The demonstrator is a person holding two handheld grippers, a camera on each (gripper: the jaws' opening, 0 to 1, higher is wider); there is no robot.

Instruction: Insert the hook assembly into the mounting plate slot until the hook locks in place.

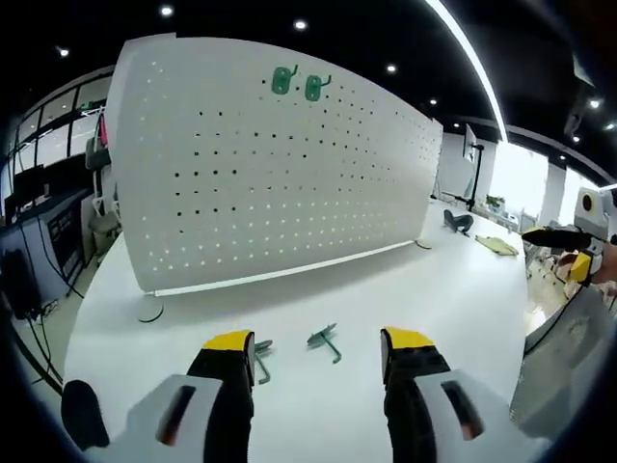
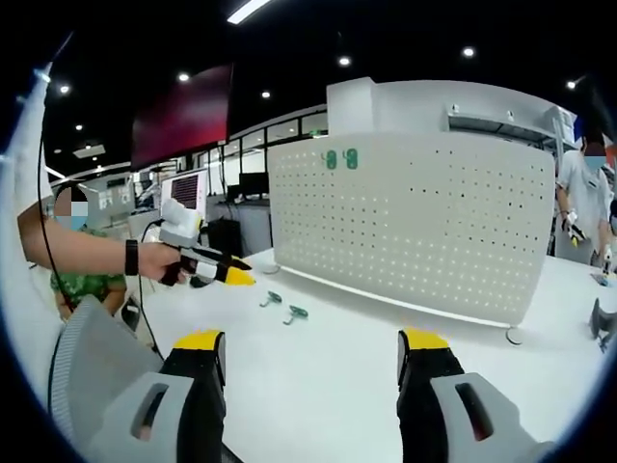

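A white perforated mounting plate (image 1: pixel 280 164) stands upright on the white table (image 1: pixel 434 289), with two green hooks (image 1: pixel 297 84) mounted near its top edge. Two more green hooks lie loose on the table: one (image 1: pixel 325 340) between my left gripper's (image 1: pixel 318 342) open yellow-tipped jaws, the other (image 1: pixel 262 353) beside the left jaw. In the right gripper view the plate (image 2: pixel 415 222) stands ahead with its mounted hooks (image 2: pixel 340 159), and the loose hooks (image 2: pixel 283 306) lie well beyond my open right gripper (image 2: pixel 311 342). A hand holds the left gripper (image 2: pixel 217 268) above the table's left side, near those hooks.
A black object (image 1: pixel 458 222) and a yellowish cloth (image 1: pixel 496 245) lie at the table's far end. A thin black foot (image 1: pixel 150 314) pokes out at the plate's base. Another person (image 2: pixel 581 198) stands past the plate's right end. Desks with monitors (image 2: pixel 188 193) stand behind.
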